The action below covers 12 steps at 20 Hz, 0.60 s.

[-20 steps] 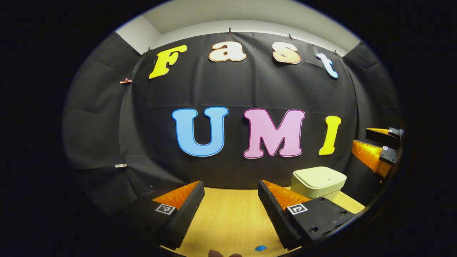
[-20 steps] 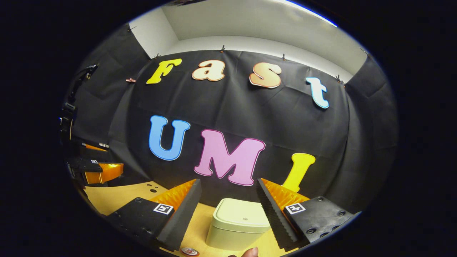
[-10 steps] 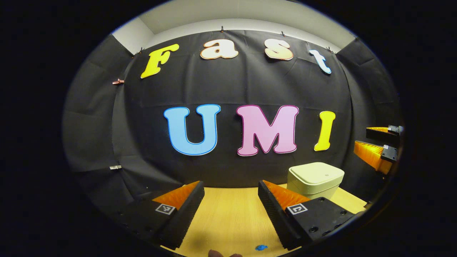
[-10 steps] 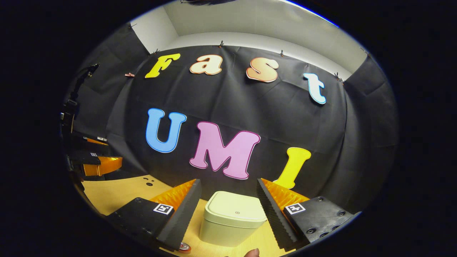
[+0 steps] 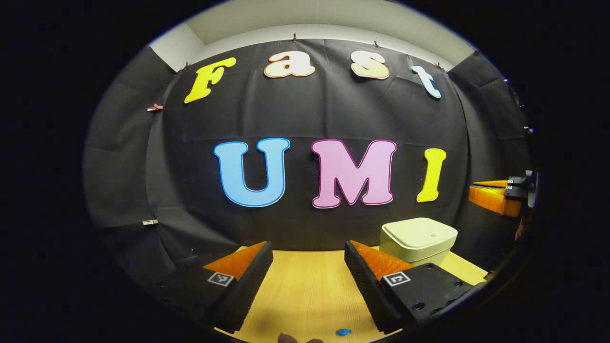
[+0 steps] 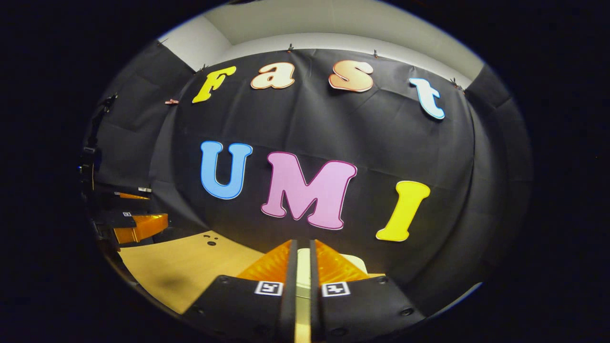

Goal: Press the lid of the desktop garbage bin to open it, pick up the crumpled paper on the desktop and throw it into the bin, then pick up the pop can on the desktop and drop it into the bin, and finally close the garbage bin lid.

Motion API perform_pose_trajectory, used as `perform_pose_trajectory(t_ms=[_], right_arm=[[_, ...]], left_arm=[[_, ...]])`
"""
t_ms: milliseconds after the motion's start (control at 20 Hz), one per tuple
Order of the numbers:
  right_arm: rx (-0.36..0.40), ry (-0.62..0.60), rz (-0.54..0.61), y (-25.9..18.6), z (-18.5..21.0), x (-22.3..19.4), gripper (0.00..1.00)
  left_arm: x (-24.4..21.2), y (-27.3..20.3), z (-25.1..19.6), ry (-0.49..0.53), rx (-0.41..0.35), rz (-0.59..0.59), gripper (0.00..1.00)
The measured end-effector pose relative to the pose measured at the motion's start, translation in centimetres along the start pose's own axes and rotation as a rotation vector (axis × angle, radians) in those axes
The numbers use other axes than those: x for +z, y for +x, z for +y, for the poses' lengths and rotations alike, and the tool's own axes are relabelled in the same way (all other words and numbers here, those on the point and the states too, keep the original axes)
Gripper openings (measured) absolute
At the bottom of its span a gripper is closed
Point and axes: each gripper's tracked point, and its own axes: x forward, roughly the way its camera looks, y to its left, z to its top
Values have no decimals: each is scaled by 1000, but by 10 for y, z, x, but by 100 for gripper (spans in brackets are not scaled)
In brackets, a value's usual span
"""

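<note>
Left gripper (image 5: 308, 267) held level above the near edge of the worktop, jaws spread wide. Right gripper (image 6: 300, 267) raised at the right side, fingers nearly together, gripping nothing.

No legible text, brand or number on any object. Square black-and-white coded markers sit on the left tool (image 5: 309, 267) fingers at 7 and 5 o'clock, and on the right tool (image 6: 300, 267) fingers at 6 o'clock; patterns, not readable characters.
</note>
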Motion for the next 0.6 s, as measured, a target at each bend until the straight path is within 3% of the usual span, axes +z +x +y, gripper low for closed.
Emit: perform_pose_trajectory(t_ms=[50, 150, 350, 600], right_arm=[[-20, 1, -5, 0, -9, 0, 6], [-31, 11, 6, 5, -20, 0, 5], [-29, 23, 152, 29, -45, -22, 5], [45, 15, 353, 63, -56, -61, 6]], left_arm=[[-1, 1, 1, 0, 0, -1, 98], [0, 1, 0, 1, -4, -4, 98], [-2, 1, -3, 7, -18, -2, 97], [-5, 2, -8, 11, -36, 9, 97]])
